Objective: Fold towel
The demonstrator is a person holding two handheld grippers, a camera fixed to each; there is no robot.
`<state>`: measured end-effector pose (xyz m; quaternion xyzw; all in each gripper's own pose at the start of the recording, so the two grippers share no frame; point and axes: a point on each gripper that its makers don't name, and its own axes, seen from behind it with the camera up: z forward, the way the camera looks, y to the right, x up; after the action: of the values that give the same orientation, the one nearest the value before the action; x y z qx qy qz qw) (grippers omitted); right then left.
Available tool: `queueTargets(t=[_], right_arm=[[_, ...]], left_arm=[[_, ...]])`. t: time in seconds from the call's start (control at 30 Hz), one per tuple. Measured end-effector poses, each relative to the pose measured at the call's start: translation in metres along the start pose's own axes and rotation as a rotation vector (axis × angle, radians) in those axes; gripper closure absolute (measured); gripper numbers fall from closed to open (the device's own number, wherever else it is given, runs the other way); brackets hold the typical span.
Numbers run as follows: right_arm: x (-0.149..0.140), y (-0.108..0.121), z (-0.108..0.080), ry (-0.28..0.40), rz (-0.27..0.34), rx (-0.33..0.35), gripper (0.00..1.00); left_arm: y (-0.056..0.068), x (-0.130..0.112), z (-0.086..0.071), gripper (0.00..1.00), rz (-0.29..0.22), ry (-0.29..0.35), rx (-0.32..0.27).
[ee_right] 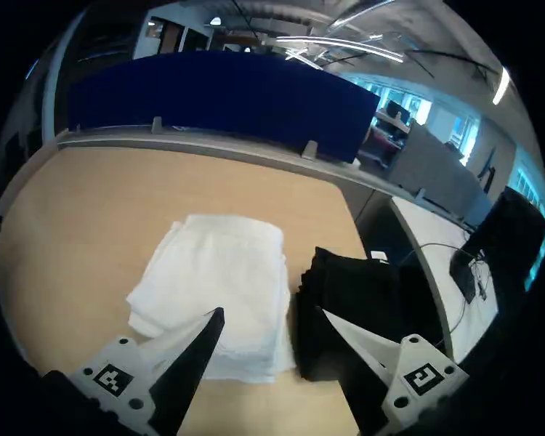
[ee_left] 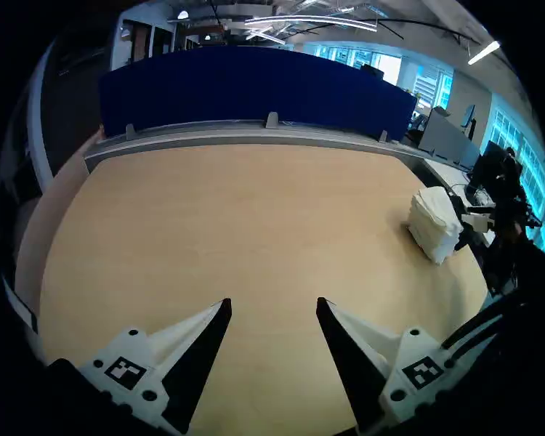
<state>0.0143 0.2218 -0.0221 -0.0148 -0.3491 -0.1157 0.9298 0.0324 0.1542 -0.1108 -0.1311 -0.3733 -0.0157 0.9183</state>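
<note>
left gripper point(ee_left: 273, 300), right gripper point(ee_right: 269, 311): fingers apart, empty. right gripper view: we note soft white folded towels point(ee_right: 221, 276) just beside a black cloth stack point(ee_right: 349, 294).

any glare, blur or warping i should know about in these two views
Left gripper view: fisheye bows the blue partition and the far edge of the table; ceiling strip lights glare and the windows blow out cyan; the white towel stack looks squeezed at the right. Right gripper view: the white towel stack is sharp, softly shadowed; the black stack loses fold detail in darkness.
</note>
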Motion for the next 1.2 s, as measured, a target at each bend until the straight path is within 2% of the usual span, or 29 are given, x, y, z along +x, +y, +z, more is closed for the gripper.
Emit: queueTargets(t=[0.4,0.7,1.2], right_arm=[[0.035,0.008,0.033,0.014,-0.038,-0.008,0.05],[0.051,0.02,0.056,0.013,-0.05,-0.023,0.05],[0.035,0.031,0.088,-0.044,-0.074,-0.041,0.05]], left_arm=[[-0.006,0.001,-0.001,0.14,-0.02,0.0,0.033],[-0.006,0.003,0.004,0.14,-0.034,-0.005,0.053],[-0.007,0.001,0.014,0.14,-0.045,-0.017,0.074]])
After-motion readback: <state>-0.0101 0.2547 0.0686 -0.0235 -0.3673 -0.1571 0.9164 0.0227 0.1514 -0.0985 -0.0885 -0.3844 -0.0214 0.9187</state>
